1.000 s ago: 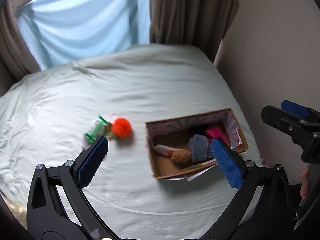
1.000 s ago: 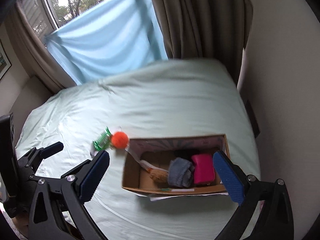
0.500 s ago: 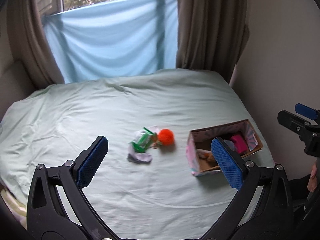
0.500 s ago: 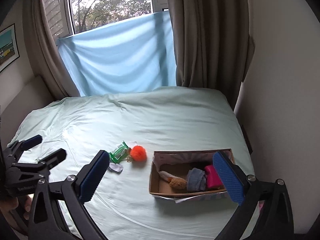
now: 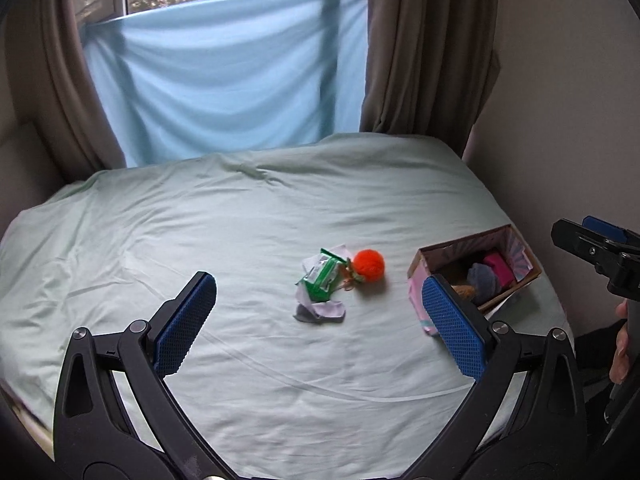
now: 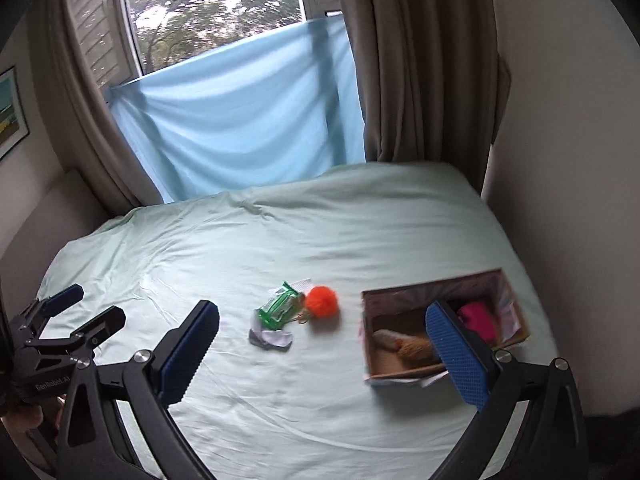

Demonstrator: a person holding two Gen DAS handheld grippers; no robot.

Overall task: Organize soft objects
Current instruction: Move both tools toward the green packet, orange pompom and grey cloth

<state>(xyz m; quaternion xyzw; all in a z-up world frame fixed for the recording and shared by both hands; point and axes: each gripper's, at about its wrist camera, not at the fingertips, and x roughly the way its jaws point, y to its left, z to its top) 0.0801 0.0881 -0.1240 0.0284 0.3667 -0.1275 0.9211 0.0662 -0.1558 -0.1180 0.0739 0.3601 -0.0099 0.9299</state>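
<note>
box contents partly hidden, trees blurred

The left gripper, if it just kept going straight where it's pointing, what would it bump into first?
Probably the green packet on the bed sheet, beside the orange pom-pom. The left gripper is open and empty, and nothing shows between its fingers and that little pile, though depth is hard to judge.

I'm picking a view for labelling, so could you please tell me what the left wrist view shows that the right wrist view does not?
Only the left wrist view shows the grey-blue cloth in the box, plus the right gripper. Only the right wrist view shows a framed picture on the wall and the left gripper. Both show the bed, orange pom-pom, green packet and pink item.
</note>
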